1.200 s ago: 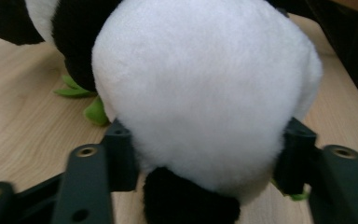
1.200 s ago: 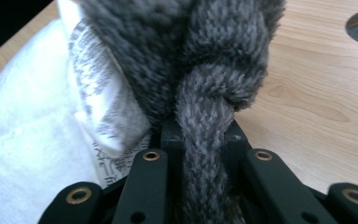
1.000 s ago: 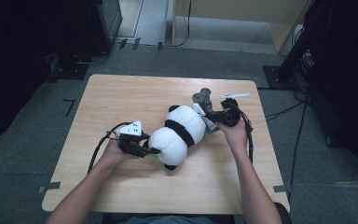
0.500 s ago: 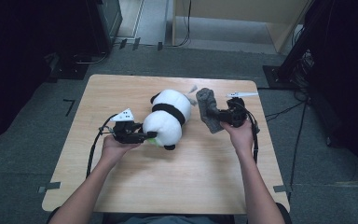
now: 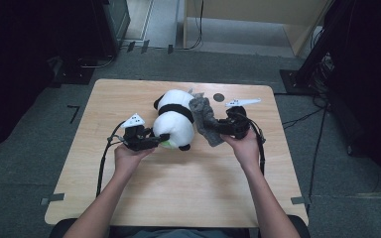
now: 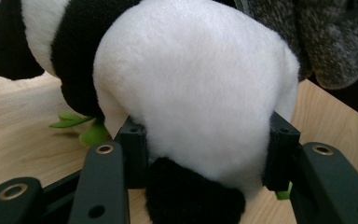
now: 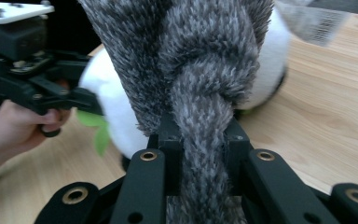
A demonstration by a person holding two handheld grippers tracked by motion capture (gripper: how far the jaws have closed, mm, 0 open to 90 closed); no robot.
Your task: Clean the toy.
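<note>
Since a second ago, the panda plush (image 5: 173, 124), clamped by the left tongs (image 5: 155, 141), has been swung upright toward frame centre, while the grey fuzzy cloth (image 5: 206, 121) pinched in the right tongs (image 5: 212, 127) has been lifted against it.

Light wooden table (image 5: 178, 198) on grey carpet floor (image 5: 25, 163), dark equipment stands (image 5: 327, 54) behind

The panda toy (image 6: 191, 79) is soft, fuzzy plush, white and black, with little green cloth leaves (image 6: 81, 128); the grey scarf (image 7: 200, 60) looks thick, fluffy and a bit rough; the counter (image 5: 178, 198) is smooth, pale wood; each claw (image 6: 205, 154) is matt black plastic with shiny metal rings.
</note>
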